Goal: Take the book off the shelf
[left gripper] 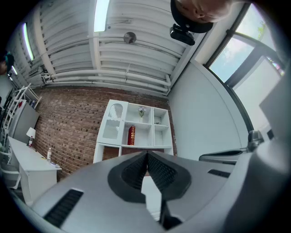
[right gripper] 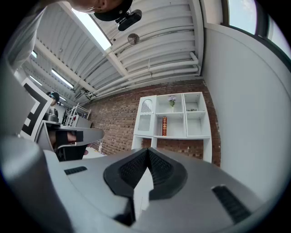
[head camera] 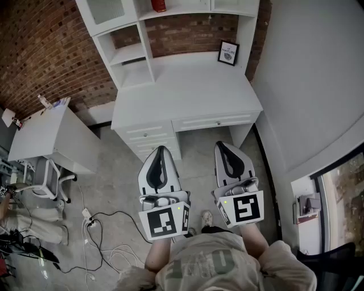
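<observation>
A red book stands upright in the middle cubby of a white shelf unit against a brick wall; in the right gripper view the red book stands far off, and in the head view the red book peeks in at the top edge. My left gripper and right gripper hang side by side low in front of the white desk, far from the shelf. Both are shut, jaw tips touching, with nothing between them. The left gripper and the right gripper each point toward the shelf.
A small framed picture leans at the desk's back right. The desk has drawers on its left. A second white table with a chair stands at the left. Cables and a power strip lie on the floor. A grey wall runs along the right.
</observation>
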{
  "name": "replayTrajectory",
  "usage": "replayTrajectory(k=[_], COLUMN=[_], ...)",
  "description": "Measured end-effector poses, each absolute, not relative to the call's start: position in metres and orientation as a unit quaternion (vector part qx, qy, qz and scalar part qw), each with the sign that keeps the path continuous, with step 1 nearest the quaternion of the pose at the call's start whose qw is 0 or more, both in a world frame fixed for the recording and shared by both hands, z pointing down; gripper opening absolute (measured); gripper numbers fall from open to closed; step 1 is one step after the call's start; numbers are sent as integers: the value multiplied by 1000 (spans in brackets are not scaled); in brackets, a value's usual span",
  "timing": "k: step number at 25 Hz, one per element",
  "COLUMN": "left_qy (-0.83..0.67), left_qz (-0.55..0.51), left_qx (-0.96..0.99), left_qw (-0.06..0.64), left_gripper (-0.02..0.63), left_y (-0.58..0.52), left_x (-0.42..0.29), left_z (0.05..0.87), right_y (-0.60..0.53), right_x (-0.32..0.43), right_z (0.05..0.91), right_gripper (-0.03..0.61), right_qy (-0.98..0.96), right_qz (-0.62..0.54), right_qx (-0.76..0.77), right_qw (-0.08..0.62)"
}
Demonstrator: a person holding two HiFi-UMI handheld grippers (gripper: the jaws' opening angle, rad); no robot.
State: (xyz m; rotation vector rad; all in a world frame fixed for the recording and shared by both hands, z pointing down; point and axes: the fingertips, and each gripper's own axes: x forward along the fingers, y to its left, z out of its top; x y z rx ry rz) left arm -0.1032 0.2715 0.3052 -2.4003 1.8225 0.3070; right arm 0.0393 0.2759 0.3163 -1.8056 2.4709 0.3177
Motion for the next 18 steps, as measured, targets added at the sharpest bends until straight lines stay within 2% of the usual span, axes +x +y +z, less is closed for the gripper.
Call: replayTrajectory(k=[18], left_qy=[627], left_qz=[76], left_qx=[-773], left_qw=[52], left_gripper=[11], left_y=[214], left_x=[-77], left_z=[328], right_y=[220], right_x=[85], right_z=[347], right_gripper=[15], right_qy=[812], right_qz=[71], right_qx=[-578], right_qw=[28])
